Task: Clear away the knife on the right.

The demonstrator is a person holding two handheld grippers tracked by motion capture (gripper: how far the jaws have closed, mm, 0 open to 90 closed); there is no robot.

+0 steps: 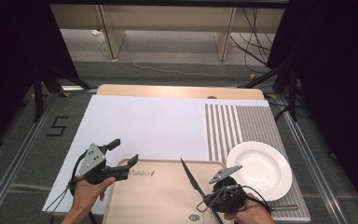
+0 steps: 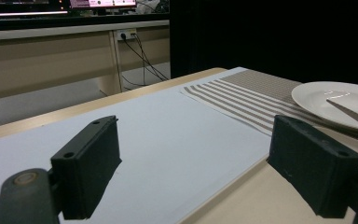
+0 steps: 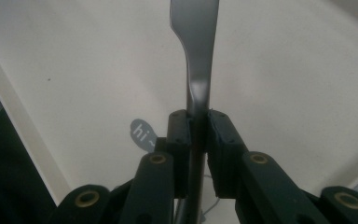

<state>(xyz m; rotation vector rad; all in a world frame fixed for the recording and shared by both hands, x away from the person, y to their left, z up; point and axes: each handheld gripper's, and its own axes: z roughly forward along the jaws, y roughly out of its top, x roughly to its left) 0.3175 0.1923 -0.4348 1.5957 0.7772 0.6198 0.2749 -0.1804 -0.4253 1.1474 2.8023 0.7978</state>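
The right tool (image 1: 204,198) is clamped on the handle of a table knife (image 1: 189,177), and in the right gripper view its two black pads press against the metal from both sides (image 3: 196,135). The knife's blade (image 3: 195,28) reaches up and away from the person over a beige tray (image 1: 163,196) that lies at the near edge of the table (image 1: 135,123). The left tool (image 1: 123,151) hovers at the tray's far left corner with its jaws spread wide and nothing between them. A white plate (image 1: 261,168) sits to the right of the tray on a striped placemat (image 1: 235,123), just beside the right tool.
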